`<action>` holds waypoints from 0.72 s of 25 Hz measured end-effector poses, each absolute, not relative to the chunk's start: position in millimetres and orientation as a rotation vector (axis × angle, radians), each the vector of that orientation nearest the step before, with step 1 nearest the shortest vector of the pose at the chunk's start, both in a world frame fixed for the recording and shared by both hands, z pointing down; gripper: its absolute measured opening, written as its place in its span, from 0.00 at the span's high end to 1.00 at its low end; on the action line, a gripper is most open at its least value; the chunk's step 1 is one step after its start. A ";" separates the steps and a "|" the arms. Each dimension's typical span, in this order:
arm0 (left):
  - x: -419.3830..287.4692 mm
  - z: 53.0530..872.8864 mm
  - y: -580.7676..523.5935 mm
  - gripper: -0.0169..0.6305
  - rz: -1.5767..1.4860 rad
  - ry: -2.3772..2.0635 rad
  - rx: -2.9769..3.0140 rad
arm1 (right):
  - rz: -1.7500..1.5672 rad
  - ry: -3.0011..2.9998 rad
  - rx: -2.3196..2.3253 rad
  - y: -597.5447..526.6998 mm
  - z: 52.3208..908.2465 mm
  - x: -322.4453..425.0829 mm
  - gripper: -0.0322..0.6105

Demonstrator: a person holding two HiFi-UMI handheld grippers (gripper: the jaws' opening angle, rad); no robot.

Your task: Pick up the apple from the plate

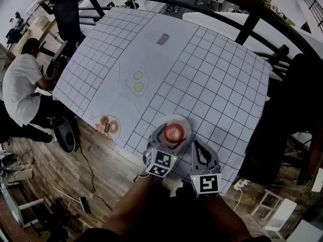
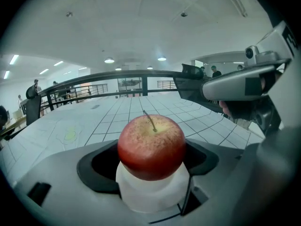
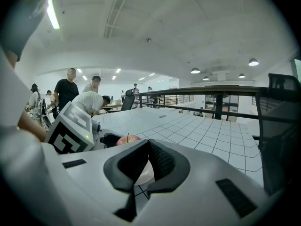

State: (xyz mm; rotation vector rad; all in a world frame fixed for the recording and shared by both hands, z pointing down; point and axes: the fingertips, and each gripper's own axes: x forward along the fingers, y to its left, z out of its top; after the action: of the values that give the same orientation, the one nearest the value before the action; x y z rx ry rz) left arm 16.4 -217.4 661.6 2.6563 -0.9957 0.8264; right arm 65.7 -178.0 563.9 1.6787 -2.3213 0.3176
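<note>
Clasping a glossy round red apple [image 2: 150, 142], left tongs [image 2: 151, 157], white plate [image 1: 184, 121] beneath, right tongs [image 3: 148, 146] pinched together

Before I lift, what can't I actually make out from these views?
Left gripper view: whether the pads of the left tool press the apple; the apple covers their inner faces.
Head view: most of the plate, hidden under the apple and left tool.
Head view: print on the far label, too small.
Right gripper view: most of the apple, behind the right tool's own body.
</note>
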 end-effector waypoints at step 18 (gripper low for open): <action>-7.2 523.8 -215.4 0.32 0.633 -1.140 2.766 | 0.168 -2.384 1.638 -168.9 527.4 55.1 0.91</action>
State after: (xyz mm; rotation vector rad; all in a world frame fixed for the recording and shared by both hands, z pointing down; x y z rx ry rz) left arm -7.2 -215.4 523.8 2.7657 -1.1402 0.6328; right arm 55.1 -168.9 527.4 1.6380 -2.3841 0.1684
